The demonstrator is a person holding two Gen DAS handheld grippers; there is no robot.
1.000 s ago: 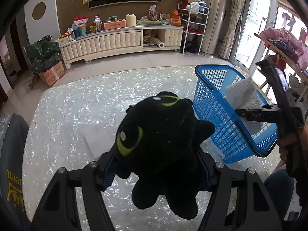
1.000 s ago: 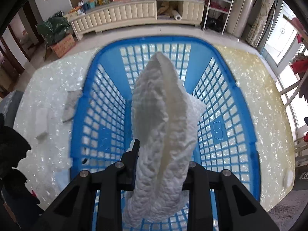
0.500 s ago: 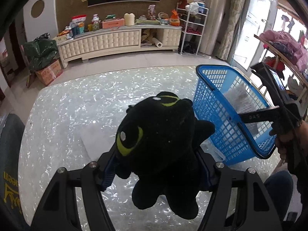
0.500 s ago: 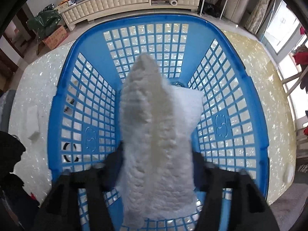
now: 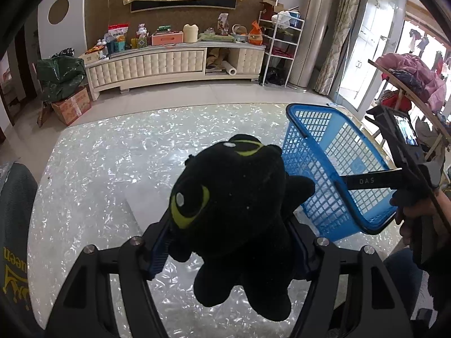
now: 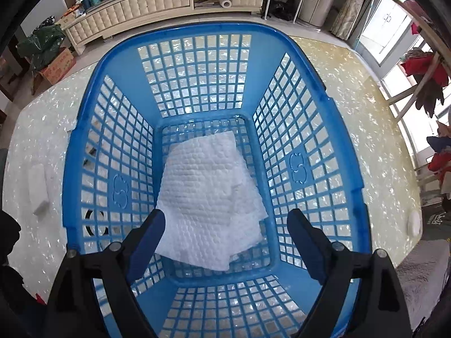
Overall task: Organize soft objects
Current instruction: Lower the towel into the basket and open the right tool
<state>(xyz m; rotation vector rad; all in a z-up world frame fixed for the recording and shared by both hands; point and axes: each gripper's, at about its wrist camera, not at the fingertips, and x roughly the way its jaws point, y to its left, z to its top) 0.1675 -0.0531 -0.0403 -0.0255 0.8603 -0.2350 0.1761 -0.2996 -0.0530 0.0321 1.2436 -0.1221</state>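
Note:
My left gripper (image 5: 231, 239) is shut on a black plush toy (image 5: 236, 205) with yellow-green eyes, held above the pearly white table, left of the blue basket (image 5: 335, 169). My right gripper (image 6: 225, 219) is open and empty, held over the near end of the blue basket (image 6: 93, 90). A white quilted cloth (image 6: 211, 194) lies flat on the basket floor between and beyond my right fingers. The right gripper's body also shows in the left wrist view (image 5: 406, 163) at the basket's right rim.
A white rectangular block (image 6: 38, 188) lies on the table left of the basket. A small white round object (image 6: 414, 222) sits near the table's right edge. A chair back (image 5: 14, 225) stands at the table's left. A cabinet (image 5: 169, 64) lines the far wall.
My right gripper opened and let go of the white cloth, which dropped flat onto the basket floor. My left gripper still holds the plush toy, nearly unmoved.

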